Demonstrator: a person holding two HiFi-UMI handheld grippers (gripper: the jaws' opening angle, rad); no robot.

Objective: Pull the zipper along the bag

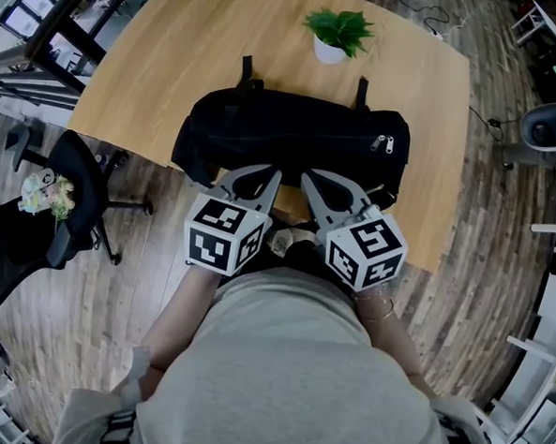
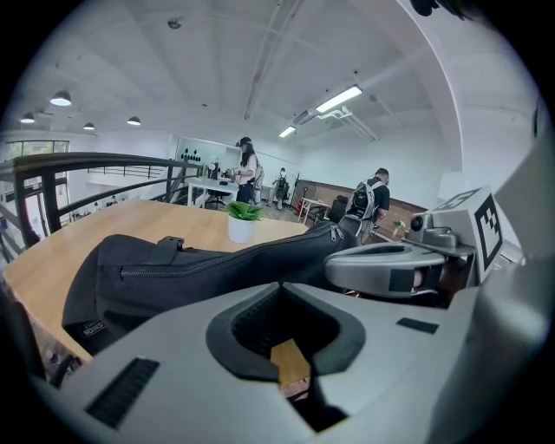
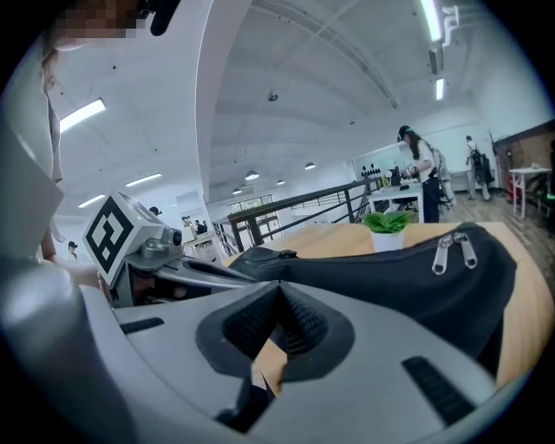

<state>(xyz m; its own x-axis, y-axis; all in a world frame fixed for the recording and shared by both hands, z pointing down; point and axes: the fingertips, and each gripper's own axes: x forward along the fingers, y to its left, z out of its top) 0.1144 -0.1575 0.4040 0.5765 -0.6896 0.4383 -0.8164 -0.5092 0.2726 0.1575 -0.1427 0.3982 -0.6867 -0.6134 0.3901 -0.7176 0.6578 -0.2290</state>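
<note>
Since both sets of jaws are pressed together on nothing, we read the left gripper and right gripper, just below frame centre, as parked clear. The black bag lies across centre with its zipper pulls at the right end, which fits pre-pull or done.

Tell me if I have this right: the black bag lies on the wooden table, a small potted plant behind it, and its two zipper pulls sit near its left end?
Not quite: the head view shows the two zipper pulls near the right end of the black bag, not the left. The rest holds: it lies on the wooden table, the small potted plant behind it.
</note>
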